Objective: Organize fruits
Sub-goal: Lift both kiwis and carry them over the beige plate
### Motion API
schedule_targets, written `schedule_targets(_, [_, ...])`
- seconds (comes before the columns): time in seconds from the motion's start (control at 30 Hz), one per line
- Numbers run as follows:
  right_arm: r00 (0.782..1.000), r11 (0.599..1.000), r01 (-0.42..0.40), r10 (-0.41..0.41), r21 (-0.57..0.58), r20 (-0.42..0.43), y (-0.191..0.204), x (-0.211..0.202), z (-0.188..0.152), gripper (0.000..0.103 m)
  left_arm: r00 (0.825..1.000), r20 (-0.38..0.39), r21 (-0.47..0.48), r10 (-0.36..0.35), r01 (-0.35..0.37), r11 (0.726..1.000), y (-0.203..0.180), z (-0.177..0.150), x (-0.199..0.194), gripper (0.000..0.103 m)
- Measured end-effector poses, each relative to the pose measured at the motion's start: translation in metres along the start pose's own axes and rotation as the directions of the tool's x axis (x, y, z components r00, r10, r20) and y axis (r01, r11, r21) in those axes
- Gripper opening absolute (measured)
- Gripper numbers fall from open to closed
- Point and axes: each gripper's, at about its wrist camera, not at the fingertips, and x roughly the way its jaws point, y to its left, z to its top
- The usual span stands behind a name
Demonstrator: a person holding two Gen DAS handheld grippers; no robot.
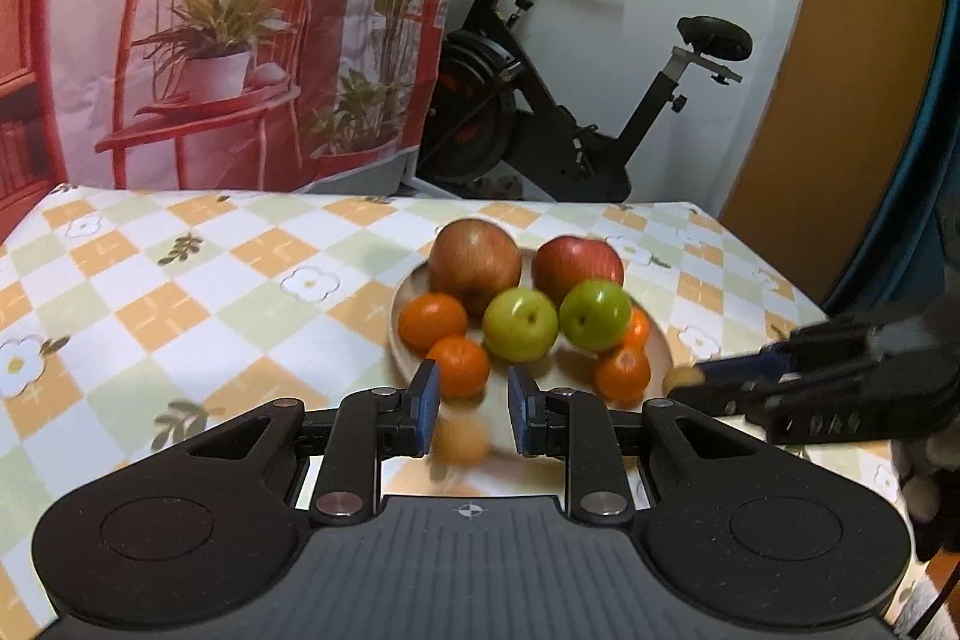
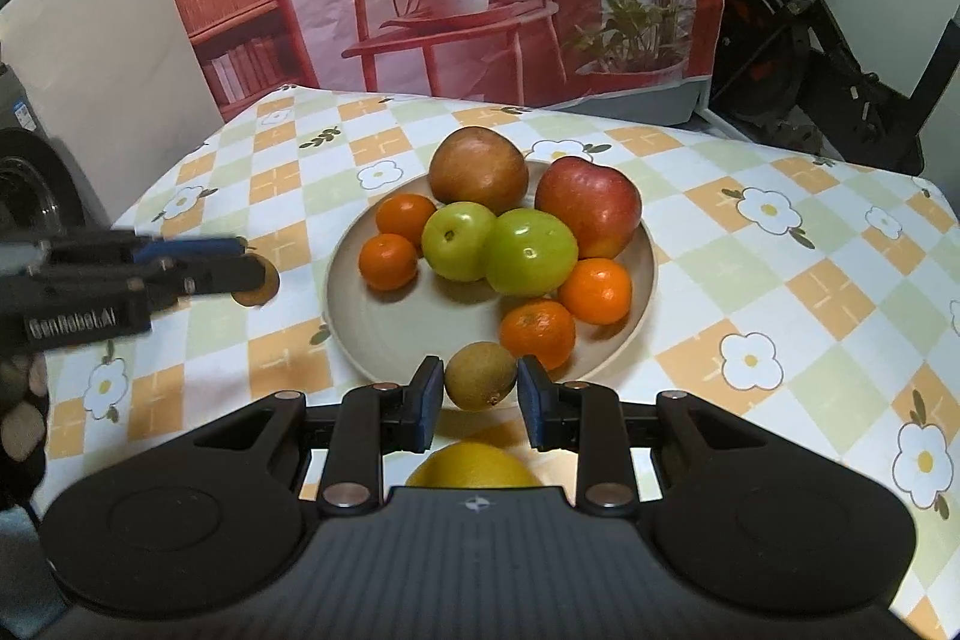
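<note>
Kiwi [image 2: 479,376] is sitting gripped in the right tool [image 2: 478,403] by the plate [image 2: 384,334]; the left tool [image 1: 470,409] is pinching a blurred brown fruit [image 1: 461,441].

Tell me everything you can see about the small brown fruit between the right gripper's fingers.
The brown fruit is small, oval, dull olive-brown with a rough, matte skin, like a kiwi. It sits between the blue pads of the right hand-held gripper, which is shut on it, in front of the plate's near rim, beside a tangerine. Whether it rests on anything is unclear.

plate [image 1: 401,307]: apples, green fruits, oranges | left tongs [image 1: 470,409]: closed, nothing gripped
</note>
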Motion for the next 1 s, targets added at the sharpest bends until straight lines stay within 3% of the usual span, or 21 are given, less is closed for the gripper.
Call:
schedule_targets(0.3, [1.0,1.0,-0.014,0.014,0.019,0.005,-0.011,0.012,-0.003,0.029,0.997,-0.07,0.068,-0.01,0.015,0.998,-0.007,0.006,0.035,0.026])
schedule_targets(0.67, [0.999,0.999,-0.036,0.036,0.031,0.005,-0.017,0.02,-0.005,0.029,0.993,-0.12,-0.086,0.0,-0.01,0.996,0.039,-0.006,0.031,0.027])
schedule_targets(0.77, [0.999,0.999,-0.04,0.04,0.036,0.006,-0.018,0.021,-0.005,0.029,0.989,-0.146,-0.102,-0.008,-0.007,0.995,0.044,-0.015,0.033,0.029])
schedule_targets(0.83, [0.999,0.998,-0.042,0.041,0.036,0.006,-0.017,0.022,-0.005,0.029,0.99,-0.142,-0.112,-0.021,0.005,0.994,0.043,-0.017,0.034,0.039])
schedule_targets(1.0, [0.999,0.999,-0.044,0.044,0.022,0.0,-0.013,0.022,-0.005,0.029,0.987,-0.153,-0.089,-0.054,0.041,0.995,0.035,-0.019,0.04,0.039])
